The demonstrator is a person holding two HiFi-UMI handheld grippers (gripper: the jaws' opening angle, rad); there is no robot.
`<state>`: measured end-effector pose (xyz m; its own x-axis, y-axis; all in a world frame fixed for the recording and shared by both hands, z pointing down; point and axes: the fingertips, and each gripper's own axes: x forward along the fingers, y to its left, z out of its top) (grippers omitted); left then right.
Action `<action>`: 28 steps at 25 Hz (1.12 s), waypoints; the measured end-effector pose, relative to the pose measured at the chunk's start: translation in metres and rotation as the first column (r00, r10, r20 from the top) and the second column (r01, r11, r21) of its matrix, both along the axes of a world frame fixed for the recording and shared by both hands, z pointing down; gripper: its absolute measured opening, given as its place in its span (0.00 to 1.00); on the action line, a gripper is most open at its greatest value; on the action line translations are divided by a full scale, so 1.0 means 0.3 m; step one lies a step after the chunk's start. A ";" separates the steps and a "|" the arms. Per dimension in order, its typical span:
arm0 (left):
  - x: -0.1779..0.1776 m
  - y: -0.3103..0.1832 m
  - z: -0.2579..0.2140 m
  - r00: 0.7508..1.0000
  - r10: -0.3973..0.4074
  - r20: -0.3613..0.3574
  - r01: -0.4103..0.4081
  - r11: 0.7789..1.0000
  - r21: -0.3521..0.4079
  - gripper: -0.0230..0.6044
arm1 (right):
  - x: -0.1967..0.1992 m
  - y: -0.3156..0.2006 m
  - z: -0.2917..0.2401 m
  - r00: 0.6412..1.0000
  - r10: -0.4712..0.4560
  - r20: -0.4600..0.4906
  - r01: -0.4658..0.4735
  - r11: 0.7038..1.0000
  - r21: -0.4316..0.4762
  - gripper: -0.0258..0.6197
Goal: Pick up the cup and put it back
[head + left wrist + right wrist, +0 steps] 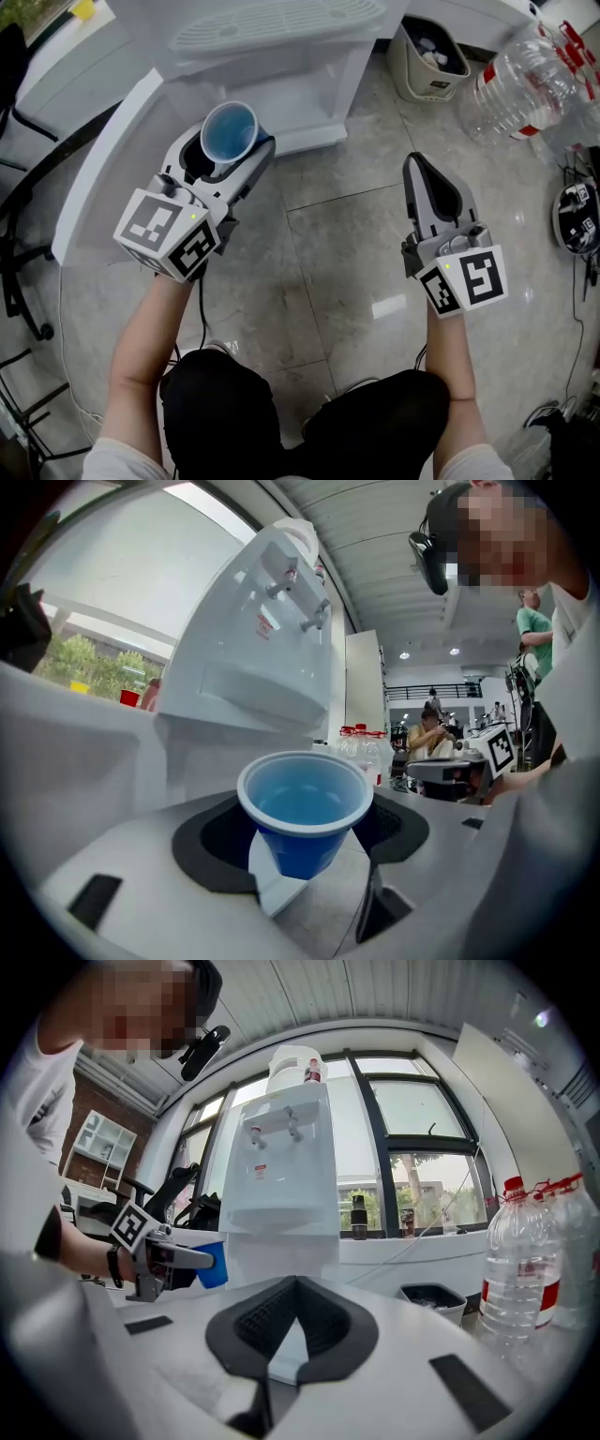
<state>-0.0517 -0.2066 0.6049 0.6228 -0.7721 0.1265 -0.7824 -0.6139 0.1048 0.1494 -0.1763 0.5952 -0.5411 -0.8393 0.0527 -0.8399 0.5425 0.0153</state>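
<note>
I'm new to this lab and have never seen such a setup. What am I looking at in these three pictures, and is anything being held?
There is no robot here. A person holds a tool with two jaws in each hand, and the cubes with square markers are part of those tools. The head view looks down from a camera on the person's head. The other two views come from a camera riding on each gripper and looking along its jaws. The left gripper has its jaws closed on a blue cup, held mouth up. The right gripper has its jaws together with nothing between them. Ahead stands a white water dispenser. On the tiled floor near it are a small bin and large clear water bottles.
</note>
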 end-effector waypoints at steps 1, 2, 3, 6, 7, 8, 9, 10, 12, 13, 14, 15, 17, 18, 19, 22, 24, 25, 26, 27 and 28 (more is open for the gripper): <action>0.008 -0.025 0.013 1.000 -0.005 0.006 0.005 1.000 0.001 0.55 | 0.007 0.002 0.002 1.000 0.002 -0.001 -0.002 1.000 -0.002 0.07; 0.017 -0.049 0.029 1.000 -0.007 0.011 0.007 1.000 -0.002 0.55 | 0.014 0.004 0.005 1.000 0.005 -0.004 -0.005 1.000 -0.004 0.07; 0.027 -0.071 0.048 1.000 -0.007 0.020 0.007 1.000 -0.006 0.55 | 0.022 0.006 0.010 1.000 0.007 -0.007 -0.008 1.000 -0.007 0.07; 0.063 -0.129 0.115 0.998 -0.008 0.064 0.009 1.000 -0.017 0.55 | 0.045 0.015 0.020 1.000 0.016 -0.015 -0.017 1.000 -0.018 0.07; 0.074 -0.149 0.138 0.997 -0.009 0.074 0.011 1.000 -0.021 0.55 | 0.053 0.018 0.022 1.000 0.019 -0.016 -0.019 1.000 -0.020 0.07; 0.084 -0.170 0.159 0.996 -0.010 0.085 0.012 1.000 -0.021 0.55 | 0.061 0.021 0.022 1.000 0.022 -0.016 -0.023 1.000 -0.021 0.07; 0.093 -0.193 0.181 0.995 -0.012 0.101 0.014 1.000 -0.015 0.55 | 0.069 0.024 0.022 1.000 0.025 -0.015 -0.026 0.999 -0.023 0.07; 0.100 -0.216 0.202 0.992 -0.013 0.122 0.014 1.000 -0.006 0.55 | 0.076 0.027 0.023 1.000 0.028 -0.015 -0.028 0.999 -0.025 0.07; 0.109 -0.257 0.245 0.986 -0.015 0.164 0.014 1.000 0.009 0.55 | 0.085 0.035 0.028 0.999 0.027 -0.021 -0.027 0.999 -0.030 0.07; 0.108 -0.279 0.266 0.983 -0.019 0.183 0.018 1.000 0.011 0.55 | 0.088 0.038 0.032 0.999 0.025 -0.024 -0.026 0.999 -0.032 0.07; 0.105 -0.301 0.286 0.979 -0.026 0.201 0.024 1.000 0.012 0.55 | 0.092 0.041 0.036 0.999 0.025 -0.028 -0.026 0.999 -0.035 0.07; 0.100 -0.322 0.305 0.976 -0.034 0.216 0.032 0.999 0.012 0.55 | 0.099 0.043 0.039 0.999 0.027 -0.030 -0.028 0.999 -0.038 0.07; 0.095 -0.360 0.348 0.971 -0.042 0.234 0.045 0.999 -0.003 0.55 | 0.114 0.046 0.044 0.999 0.036 -0.032 -0.038 0.998 -0.043 0.07; 0.095 -0.375 0.371 0.971 -0.042 0.237 0.048 0.999 -0.019 0.55 | 0.120 0.047 0.046 0.999 0.041 -0.032 -0.042 0.998 -0.046 0.07; 0.099 -0.388 0.395 0.969 -0.038 0.244 0.048 0.998 -0.035 0.55 | 0.123 0.049 0.047 0.998 0.043 -0.034 -0.045 0.998 -0.049 0.07; 0.121 -0.420 0.459 0.961 -0.010 0.278 0.031 0.997 -0.071 0.55 | 0.121 0.060 0.054 0.998 0.039 -0.044 -0.041 0.998 -0.057 0.07; 0.129 -0.447 0.491 0.963 -0.008 0.270 0.035 0.995 -0.096 0.55 | 0.123 0.070 0.060 0.998 0.038 -0.047 -0.041 0.997 -0.065 0.07; 0.132 -0.462 0.504 0.966 -0.015 0.260 0.044 0.993 -0.107 0.55 | 0.127 0.075 0.062 0.998 0.039 -0.048 -0.043 0.997 -0.069 0.07; 0.133 -0.477 0.518 0.968 -0.023 0.251 0.054 0.992 -0.117 0.55 | 0.130 0.080 0.064 0.998 0.041 -0.051 -0.044 0.996 -0.073 0.07; 0.134 -0.489 0.534 0.969 -0.033 0.245 0.065 0.990 -0.127 0.55 | 0.132 0.084 0.067 0.998 0.041 -0.054 -0.045 0.996 -0.077 0.07; 0.133 -0.499 0.551 0.971 -0.044 0.237 0.079 0.987 -0.139 0.55 | 0.133 0.089 0.069 0.998 0.040 -0.058 -0.045 0.996 -0.080 0.07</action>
<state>-0.0117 -0.3563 0.7703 0.5147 -0.7702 0.3767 -0.8317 -0.5553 0.0010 0.1893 -0.1497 0.6158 -0.4993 -0.8533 0.1506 -0.8614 0.5076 0.0203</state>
